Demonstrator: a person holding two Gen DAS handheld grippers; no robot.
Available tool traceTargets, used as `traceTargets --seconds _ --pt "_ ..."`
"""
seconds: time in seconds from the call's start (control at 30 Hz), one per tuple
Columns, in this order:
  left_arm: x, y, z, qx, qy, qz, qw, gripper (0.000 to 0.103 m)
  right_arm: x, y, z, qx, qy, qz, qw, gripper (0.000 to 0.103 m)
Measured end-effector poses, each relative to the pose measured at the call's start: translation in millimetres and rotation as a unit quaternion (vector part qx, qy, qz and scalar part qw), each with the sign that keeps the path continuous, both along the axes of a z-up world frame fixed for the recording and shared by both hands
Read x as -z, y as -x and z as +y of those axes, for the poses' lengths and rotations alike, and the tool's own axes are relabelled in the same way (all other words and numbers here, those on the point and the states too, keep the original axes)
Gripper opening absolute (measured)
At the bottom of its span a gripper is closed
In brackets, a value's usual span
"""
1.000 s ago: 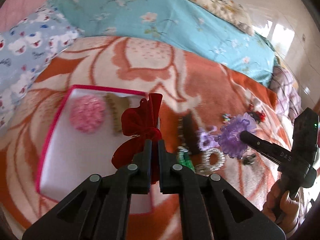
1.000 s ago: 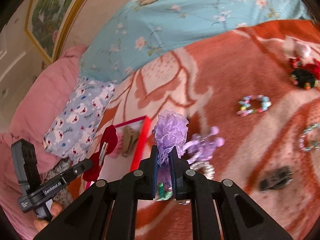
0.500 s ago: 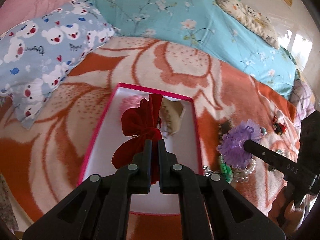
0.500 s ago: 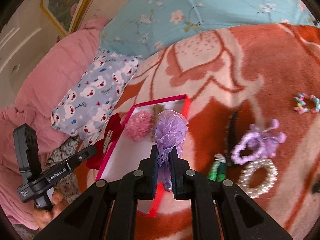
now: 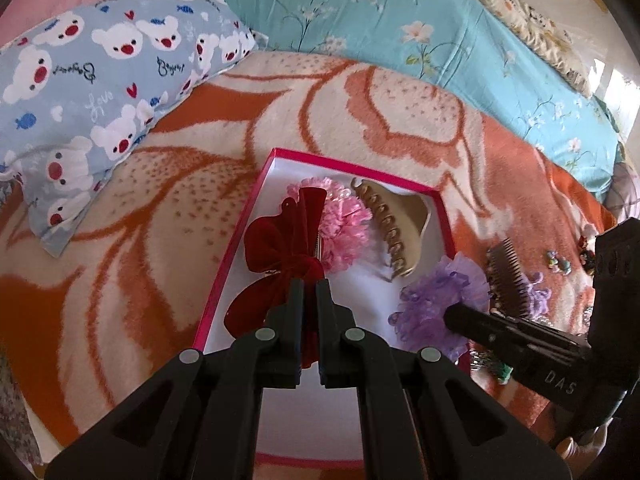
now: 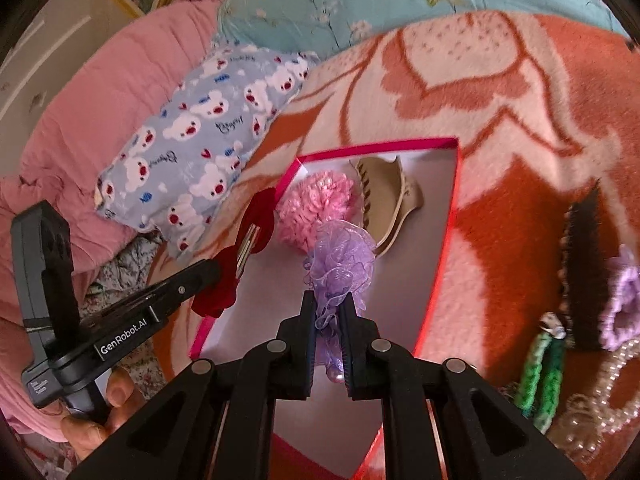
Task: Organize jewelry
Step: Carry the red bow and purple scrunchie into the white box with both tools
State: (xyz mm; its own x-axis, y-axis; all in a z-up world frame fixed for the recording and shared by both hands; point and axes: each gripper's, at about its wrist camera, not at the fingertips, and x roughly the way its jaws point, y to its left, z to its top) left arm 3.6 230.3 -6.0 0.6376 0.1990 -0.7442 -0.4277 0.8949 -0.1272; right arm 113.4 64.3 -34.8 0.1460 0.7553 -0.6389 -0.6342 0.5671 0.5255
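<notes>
On the fuzzy orange-and-cream blanket (image 5: 120, 208), the left gripper (image 5: 307, 292) is clamped on a dark red velvet bow clip (image 5: 280, 256), held over the left side of the pink-rimmed white box (image 5: 236, 240), where a second ago it hung at the box's right edge. Inside lie a fluffy pink scrunchie (image 5: 344, 224) and a beige toothed claw clip (image 5: 396, 228), the scrunchie partly hidden by the bow. The right gripper (image 6: 327, 312) pinches a frilly lilac organza scrunchie (image 6: 340, 256), now above the box floor rather than the blanket; beads at the far right are blurred.

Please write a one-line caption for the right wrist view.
Right gripper holds purple scrunchie above pink-rimmed box.
</notes>
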Motion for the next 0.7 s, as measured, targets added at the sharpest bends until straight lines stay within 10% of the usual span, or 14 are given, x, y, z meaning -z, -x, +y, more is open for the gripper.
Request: traceTargets --seconds 0.7 --pt "38 -16 12 0.003 0.036 0.033 0.9988 0.004 23 -12 12 0.009 0.030 0.014 0.999 0.021"
